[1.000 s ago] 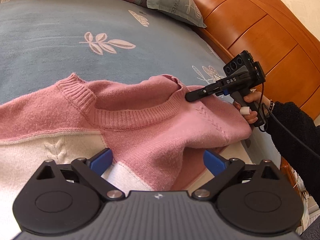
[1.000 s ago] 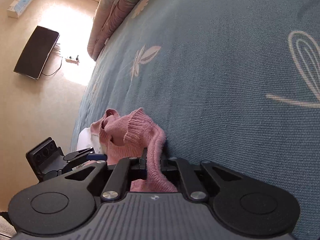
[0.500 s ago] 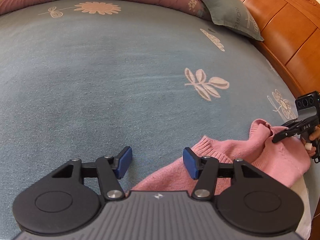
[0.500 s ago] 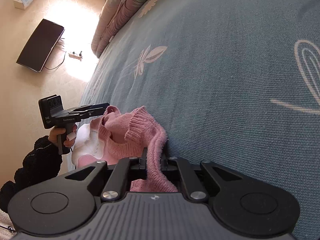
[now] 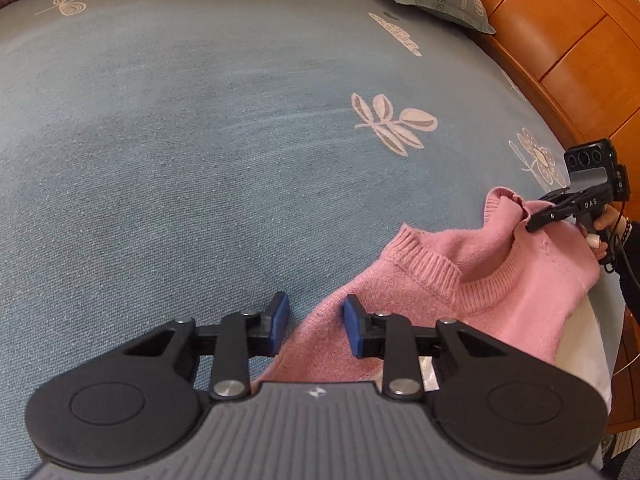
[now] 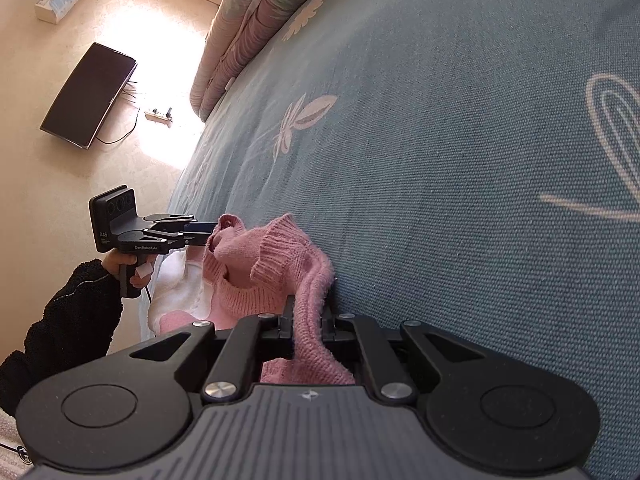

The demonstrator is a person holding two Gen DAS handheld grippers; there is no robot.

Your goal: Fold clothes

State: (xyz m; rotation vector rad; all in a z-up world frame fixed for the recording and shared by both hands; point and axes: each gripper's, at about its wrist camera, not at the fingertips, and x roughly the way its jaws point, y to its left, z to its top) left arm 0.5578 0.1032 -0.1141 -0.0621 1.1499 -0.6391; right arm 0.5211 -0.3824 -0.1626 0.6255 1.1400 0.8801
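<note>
1. The sweater [image 5: 500, 280] is lying bunched on the bed [image 5: 200, 140], no fold yet made.
2. The right claw [image 6: 308, 320] is pinching one shoulder.
3. The left claw [image 5: 314, 324], part-spread, has just been narrowing around the other shoulder edge lying between its pads, not yet gripping.

Open blue bedspread [image 5: 200, 140] ahead, pink sweater [image 5: 500, 280] bunched at right, wooden headboard [image 5: 568, 40] blocking beyond

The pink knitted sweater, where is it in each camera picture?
Left wrist view: the pink knitted sweater lies lower right, its edge between the open left gripper pads.
Right wrist view: it sits bottom centre, pinched in the right gripper.
Shared landmark: the blue flowered bedspread.
</note>
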